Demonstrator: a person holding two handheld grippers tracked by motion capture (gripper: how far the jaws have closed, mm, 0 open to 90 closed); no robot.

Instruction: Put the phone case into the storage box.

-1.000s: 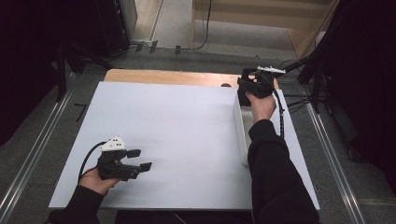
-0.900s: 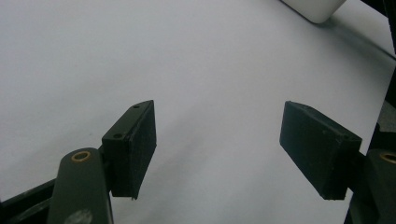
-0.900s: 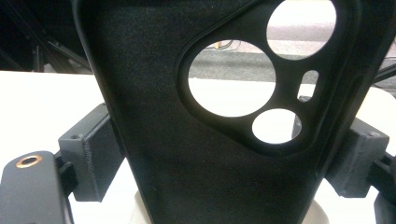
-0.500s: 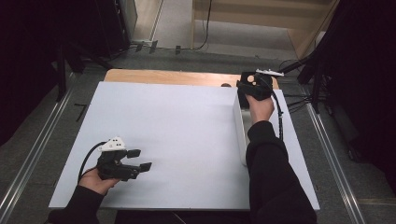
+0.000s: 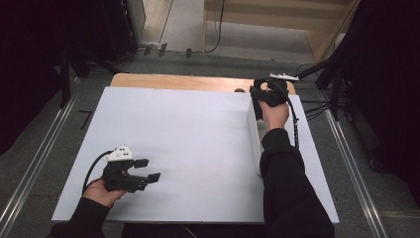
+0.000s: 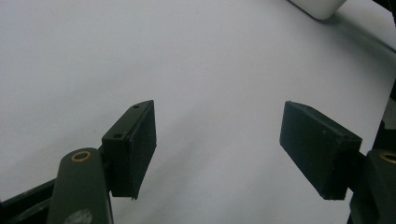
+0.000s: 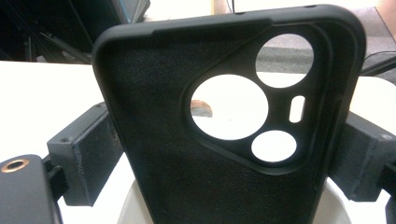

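Note:
My right gripper [image 7: 224,154] is shut on a black phone case [image 7: 210,140], its pads pressing on the case's two long edges. The case stands upright with its inner side toward the camera and its camera cut-outs at the top. In the high view this gripper [image 5: 262,94] hovers at the far right of the white table top [image 5: 198,139], over the far end of a long white box [image 5: 255,141]. My left gripper [image 5: 148,169] rests near the front left corner, held in a hand. Its jaws stand open with nothing between them [image 6: 215,149], and its black pads [image 6: 133,149] sit just above the bare white surface.
A strip of wooden table [image 5: 173,82] shows beyond the white top, with a small dark round thing [image 5: 239,90] on it near the case. The white box's rounded end [image 6: 317,5] lies far ahead of the left gripper. Grey floor, metal rails and cables surround the table.

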